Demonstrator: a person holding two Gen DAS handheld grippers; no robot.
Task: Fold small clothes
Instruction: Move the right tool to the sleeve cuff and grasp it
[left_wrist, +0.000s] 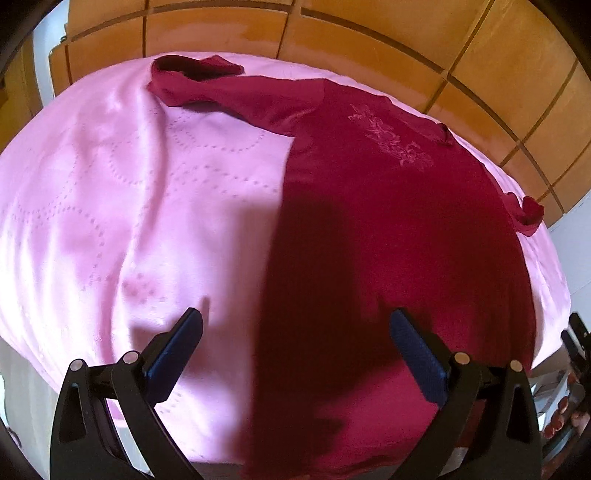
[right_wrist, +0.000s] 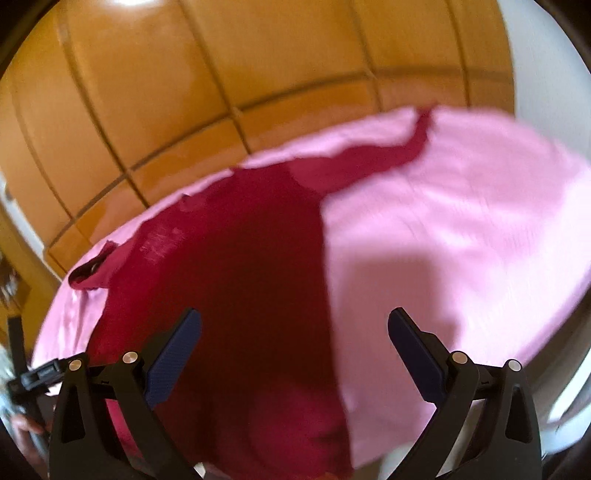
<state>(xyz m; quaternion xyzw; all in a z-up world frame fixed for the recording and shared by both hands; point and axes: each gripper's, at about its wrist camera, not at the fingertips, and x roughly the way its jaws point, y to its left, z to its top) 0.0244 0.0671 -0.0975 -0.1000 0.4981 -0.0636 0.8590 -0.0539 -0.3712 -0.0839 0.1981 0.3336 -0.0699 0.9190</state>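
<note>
Down at the near edge, the left gripper (left_wrist: 295, 325) hangs wide apart and empty over the hem side of the dark red shirt (left_wrist: 388, 229), and the right gripper (right_wrist: 295, 325) is just as spread and empty above the same garment (right_wrist: 240, 266). The shirt lies flat on the pink bedcover (left_wrist: 110, 184), body spread and one long sleeve (left_wrist: 236, 92) trailing off towards the far edge by the orange tiled floor (left_wrist: 369, 33). It looks thin, limp and light, so I would pinch it at hem corners or the sleeve cuff, since the cloth will sag and bunch anywhere it isn't held.
</note>
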